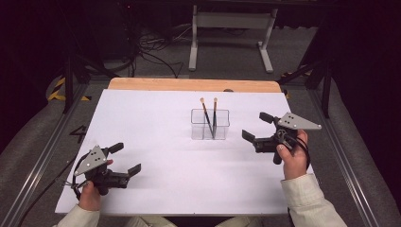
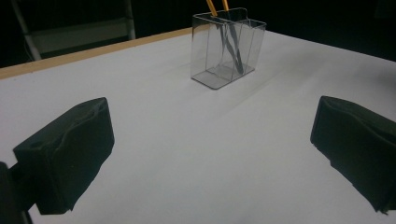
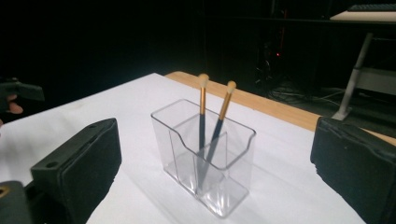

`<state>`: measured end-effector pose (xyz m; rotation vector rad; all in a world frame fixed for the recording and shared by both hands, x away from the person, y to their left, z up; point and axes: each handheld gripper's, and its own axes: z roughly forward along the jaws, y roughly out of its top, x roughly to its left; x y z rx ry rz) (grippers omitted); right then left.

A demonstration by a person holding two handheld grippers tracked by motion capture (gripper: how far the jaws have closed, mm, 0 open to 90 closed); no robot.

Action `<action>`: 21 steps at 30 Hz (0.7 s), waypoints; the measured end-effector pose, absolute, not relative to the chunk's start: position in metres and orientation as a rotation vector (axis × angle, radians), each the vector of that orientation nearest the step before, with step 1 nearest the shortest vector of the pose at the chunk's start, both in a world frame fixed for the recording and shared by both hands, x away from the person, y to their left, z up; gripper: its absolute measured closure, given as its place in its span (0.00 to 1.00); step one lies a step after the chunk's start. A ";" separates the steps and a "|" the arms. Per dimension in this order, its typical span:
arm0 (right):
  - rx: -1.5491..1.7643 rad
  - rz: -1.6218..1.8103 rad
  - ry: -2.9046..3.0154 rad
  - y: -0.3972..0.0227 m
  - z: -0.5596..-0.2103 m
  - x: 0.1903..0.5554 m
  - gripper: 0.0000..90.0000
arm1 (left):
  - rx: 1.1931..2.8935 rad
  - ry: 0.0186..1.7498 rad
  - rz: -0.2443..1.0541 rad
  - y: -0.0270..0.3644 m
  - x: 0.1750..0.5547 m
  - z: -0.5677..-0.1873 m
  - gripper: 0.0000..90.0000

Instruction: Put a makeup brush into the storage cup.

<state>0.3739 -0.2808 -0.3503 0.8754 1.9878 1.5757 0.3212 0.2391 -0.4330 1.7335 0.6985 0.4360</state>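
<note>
Both grippers (image 1: 126, 158) (image 1: 257, 126) wide open, empty; brushes (image 3: 212, 126) upright in holder (image 3: 233, 182), bristles up

Inside the clear holder (image 3: 205, 158), the two brushes (image 3: 202, 116) blur behind its walls, their lower ends hard to make out. In the left gripper view the picture's top edge cuts off their tips above the holder. In the high view, which compartment holds them is too small to tell.
</note>
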 end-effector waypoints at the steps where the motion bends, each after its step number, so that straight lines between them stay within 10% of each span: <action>1: 0.878 1.569 1.995 -0.283 -0.351 0.373 0.03 | 1.729 0.699 0.435 0.239 0.321 -0.433 0.00; 21: 0.980 1.482 2.021 -0.317 -0.380 0.356 0.03 | 1.680 0.687 0.429 0.249 0.318 -0.430 0.00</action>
